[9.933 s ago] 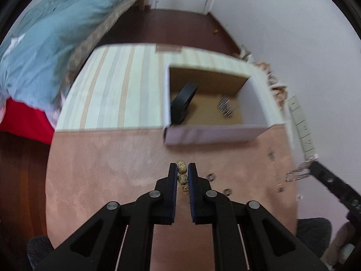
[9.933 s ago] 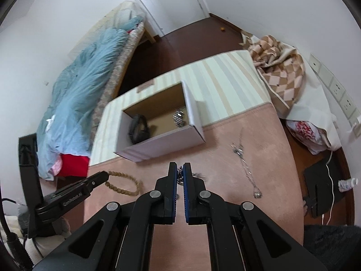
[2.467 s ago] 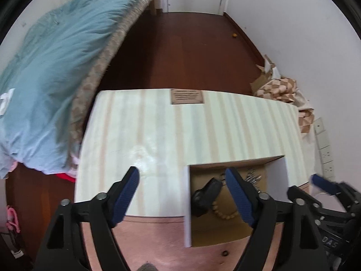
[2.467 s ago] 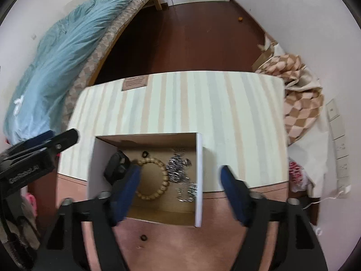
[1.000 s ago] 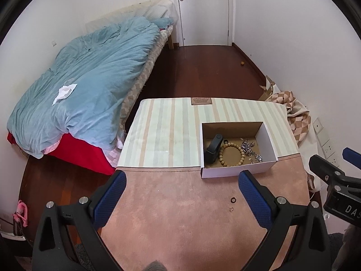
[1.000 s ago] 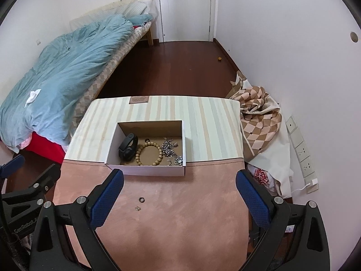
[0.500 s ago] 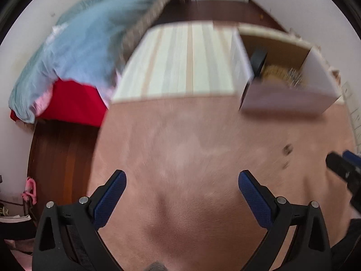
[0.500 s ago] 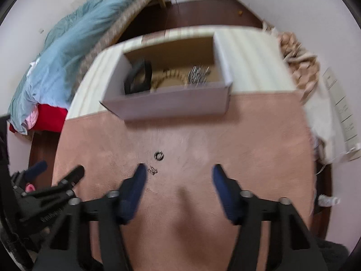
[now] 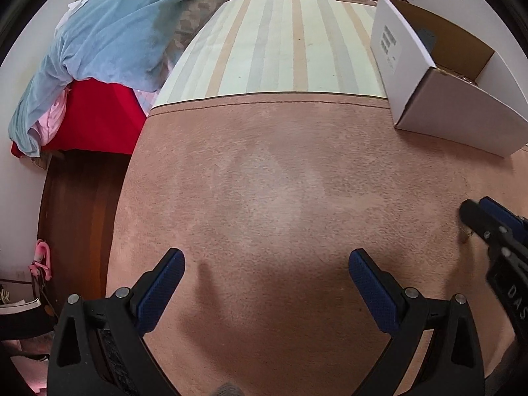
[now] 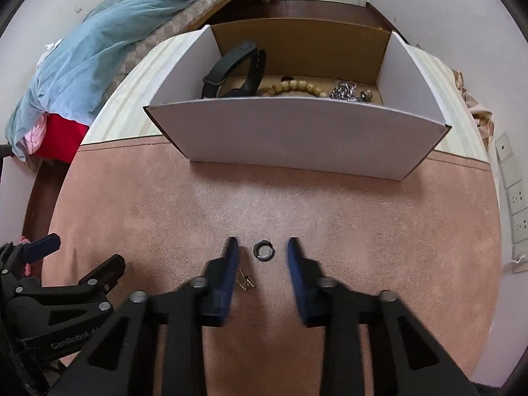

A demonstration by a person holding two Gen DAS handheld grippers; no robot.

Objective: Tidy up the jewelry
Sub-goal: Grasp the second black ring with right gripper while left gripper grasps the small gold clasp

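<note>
Now the right gripper (image 10: pixel 262 242) hangs low with jaws parted astride the dark ring (image 10: pixel 263 249) on the pink bench (image 10: pixel 379 231), likely lined up for pinching; the box (image 10: pixel 297 138) waits at twelve o'clock. Left gripper (image 9: pixel 265 259) idles, spread wide.

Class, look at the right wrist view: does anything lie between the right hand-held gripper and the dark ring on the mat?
Nothing visible: the right hand-held gripper is open, its fingers flanking the dark ring.

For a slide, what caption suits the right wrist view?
Open right tool brackets a black ring before the white box.
</note>
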